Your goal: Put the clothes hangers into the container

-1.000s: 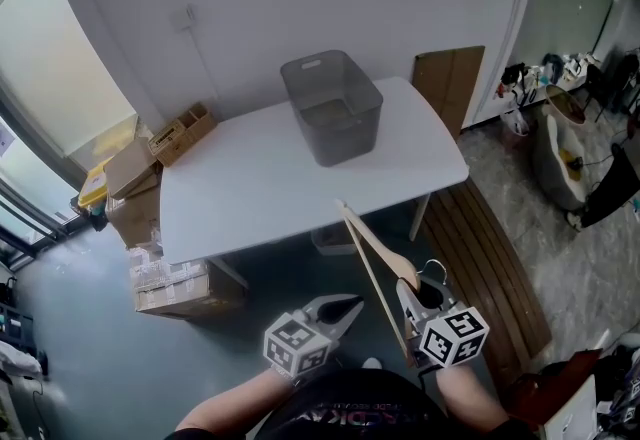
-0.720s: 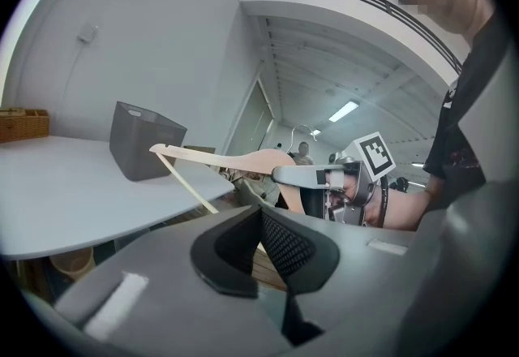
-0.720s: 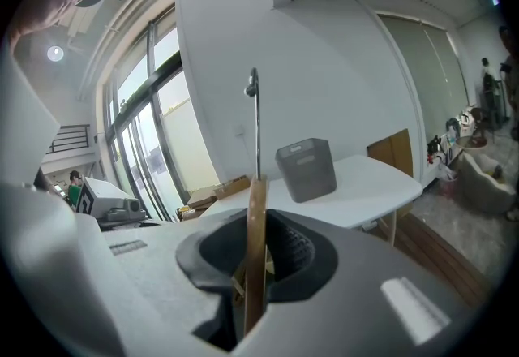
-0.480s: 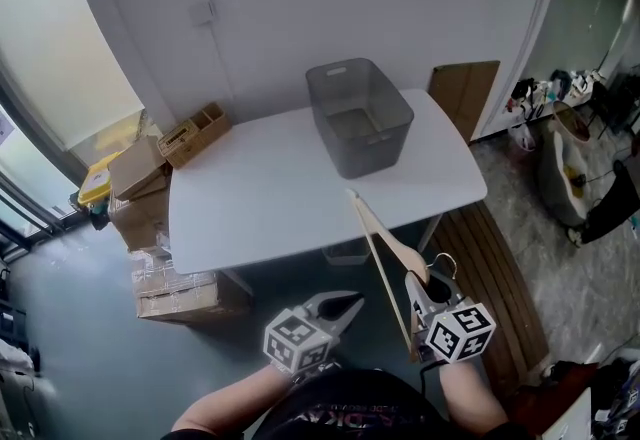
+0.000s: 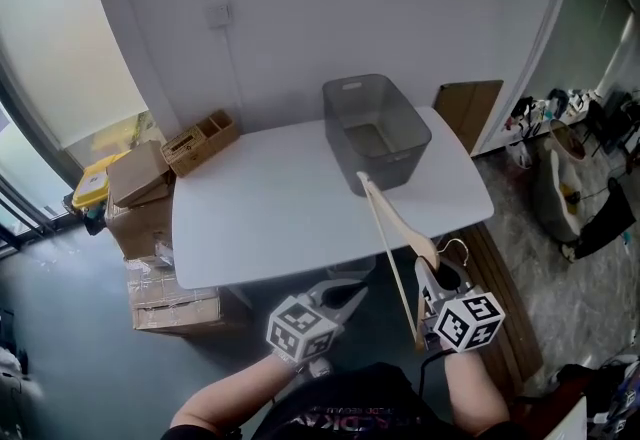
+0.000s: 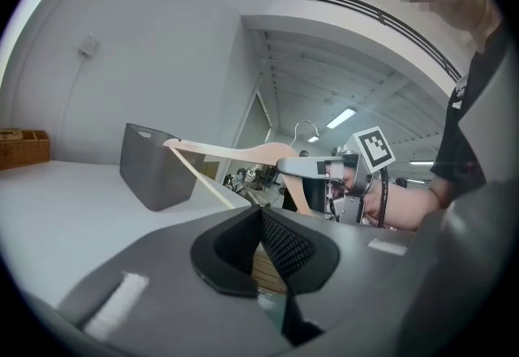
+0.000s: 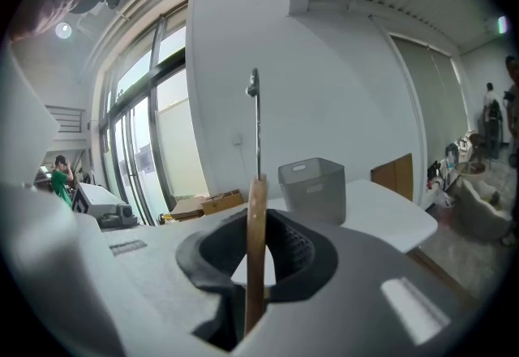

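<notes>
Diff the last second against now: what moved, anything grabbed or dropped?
Left gripper and right gripper advanced toward the table with the person; in the head view the wooden hanger tip, earlier at the table edge, now overlaps the near wall of the grey container. Nothing grabbed or released. Unchanged: right gripper clamped on the hanger, left shut and empty, container in place.

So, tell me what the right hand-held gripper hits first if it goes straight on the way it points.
Probably the white table, with the grey container behind it. The wooden hanger that the right hand-held gripper grips reaches ahead, so its tip would likely touch the container first; depth is uncertain.
</notes>
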Action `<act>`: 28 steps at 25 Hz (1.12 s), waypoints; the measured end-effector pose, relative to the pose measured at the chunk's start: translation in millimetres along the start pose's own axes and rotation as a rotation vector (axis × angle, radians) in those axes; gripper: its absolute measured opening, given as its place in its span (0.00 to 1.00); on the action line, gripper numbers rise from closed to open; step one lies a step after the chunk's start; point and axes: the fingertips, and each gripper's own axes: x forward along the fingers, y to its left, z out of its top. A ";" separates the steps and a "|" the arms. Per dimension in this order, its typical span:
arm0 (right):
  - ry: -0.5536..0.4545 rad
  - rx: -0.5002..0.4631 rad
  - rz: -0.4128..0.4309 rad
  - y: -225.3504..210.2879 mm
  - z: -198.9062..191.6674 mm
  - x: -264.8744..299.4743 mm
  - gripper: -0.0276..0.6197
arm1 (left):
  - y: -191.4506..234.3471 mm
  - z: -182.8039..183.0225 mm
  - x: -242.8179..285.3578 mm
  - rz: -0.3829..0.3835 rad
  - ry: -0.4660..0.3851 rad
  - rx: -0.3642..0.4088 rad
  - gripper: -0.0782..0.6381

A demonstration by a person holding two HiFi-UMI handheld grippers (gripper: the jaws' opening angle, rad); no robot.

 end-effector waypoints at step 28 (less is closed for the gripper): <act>0.153 -0.442 0.065 -131.2 188.7 225.7 0.13 | 126.3 101.6 99.0 0.169 -0.094 -0.031 0.12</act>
